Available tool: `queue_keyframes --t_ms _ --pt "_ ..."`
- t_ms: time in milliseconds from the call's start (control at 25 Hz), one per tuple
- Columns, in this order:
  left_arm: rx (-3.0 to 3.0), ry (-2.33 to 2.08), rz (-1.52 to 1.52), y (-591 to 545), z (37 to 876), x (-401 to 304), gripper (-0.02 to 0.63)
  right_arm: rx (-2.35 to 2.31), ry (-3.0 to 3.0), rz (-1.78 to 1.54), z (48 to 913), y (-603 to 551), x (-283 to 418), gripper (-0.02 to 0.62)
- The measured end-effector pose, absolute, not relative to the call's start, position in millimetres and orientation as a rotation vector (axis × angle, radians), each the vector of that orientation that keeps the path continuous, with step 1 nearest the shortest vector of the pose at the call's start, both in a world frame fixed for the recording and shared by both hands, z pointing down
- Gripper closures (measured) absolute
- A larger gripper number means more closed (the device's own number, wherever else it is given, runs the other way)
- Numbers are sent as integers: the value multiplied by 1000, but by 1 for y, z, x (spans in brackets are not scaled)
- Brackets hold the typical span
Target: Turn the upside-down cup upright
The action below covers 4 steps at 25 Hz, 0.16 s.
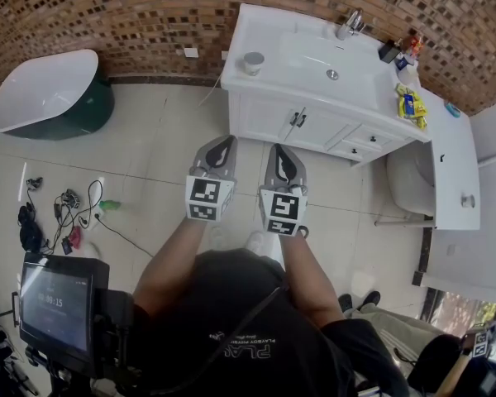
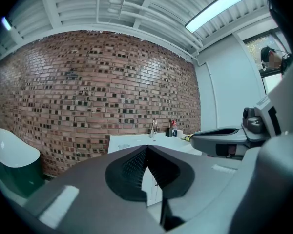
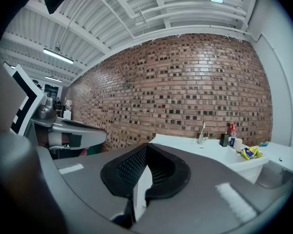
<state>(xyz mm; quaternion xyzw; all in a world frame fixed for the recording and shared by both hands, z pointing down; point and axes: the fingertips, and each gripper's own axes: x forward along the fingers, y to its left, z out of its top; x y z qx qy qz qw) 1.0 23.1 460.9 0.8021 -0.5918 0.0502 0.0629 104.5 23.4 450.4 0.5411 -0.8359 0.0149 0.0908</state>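
A small grey cup (image 1: 254, 62) stands upside down on the left end of the white vanity top (image 1: 306, 64); in the left gripper view the cup (image 2: 123, 146) is a tiny shape on the counter. Both grippers hang side by side over the floor, in front of the vanity and well short of the cup. My left gripper (image 1: 223, 143) is shut with nothing in it, its jaws meeting at the tip (image 2: 146, 148). My right gripper (image 1: 282, 150) is shut and empty too, jaws together (image 3: 147, 146).
The vanity has a basin with a tap (image 1: 353, 21), bottles and a yellow packet (image 1: 409, 103) at its right end. A white bathtub (image 1: 45, 89) stands far left. Cables (image 1: 62, 213) lie on the tiled floor. A screen (image 1: 54, 300) is at bottom left.
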Motion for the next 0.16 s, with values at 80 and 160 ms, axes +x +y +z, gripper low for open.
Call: queue_keyframes --t_ms 80,160 --pt "2421 -1790 152 23 461 0 607 1609 -2490 50 449 24 104 584" --pt "2420 -1794 150 23 461 0 607 1607 -2495 53 447 24 103 583"
